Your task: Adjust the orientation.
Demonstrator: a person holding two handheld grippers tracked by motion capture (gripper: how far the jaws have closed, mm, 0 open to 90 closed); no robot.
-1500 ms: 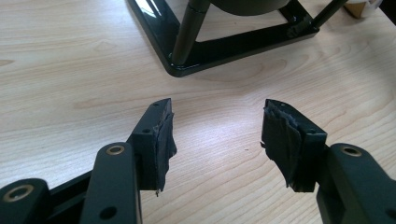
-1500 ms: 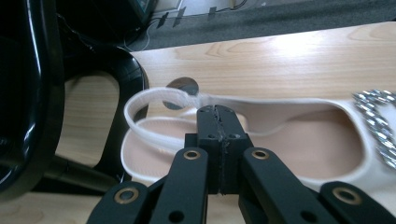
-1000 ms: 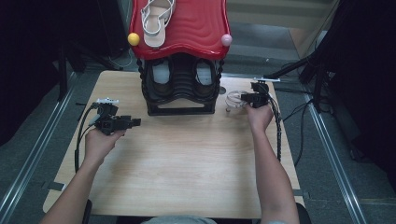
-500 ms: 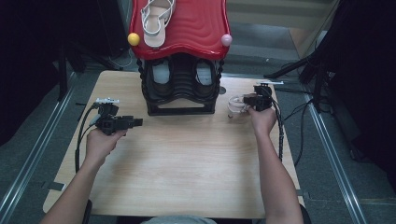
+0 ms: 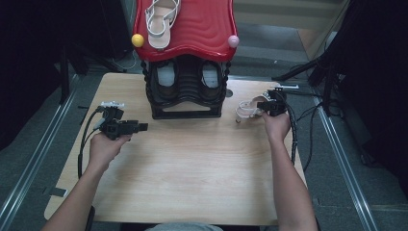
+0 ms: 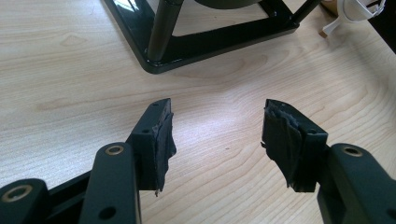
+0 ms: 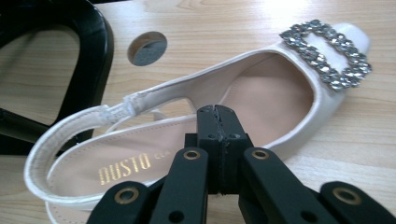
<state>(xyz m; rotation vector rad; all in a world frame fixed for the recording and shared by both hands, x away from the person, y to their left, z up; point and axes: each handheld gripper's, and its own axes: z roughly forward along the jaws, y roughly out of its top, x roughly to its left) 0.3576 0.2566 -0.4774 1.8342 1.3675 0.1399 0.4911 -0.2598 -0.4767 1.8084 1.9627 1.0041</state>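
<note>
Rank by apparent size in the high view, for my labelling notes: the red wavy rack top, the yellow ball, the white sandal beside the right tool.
1. Red wavy rack top
2. White sandal
3. Yellow ball

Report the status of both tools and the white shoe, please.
Right tool shut on white shoe's side edge, shoe on table. Left tool open, empty. Black rack beside shoe.
</note>
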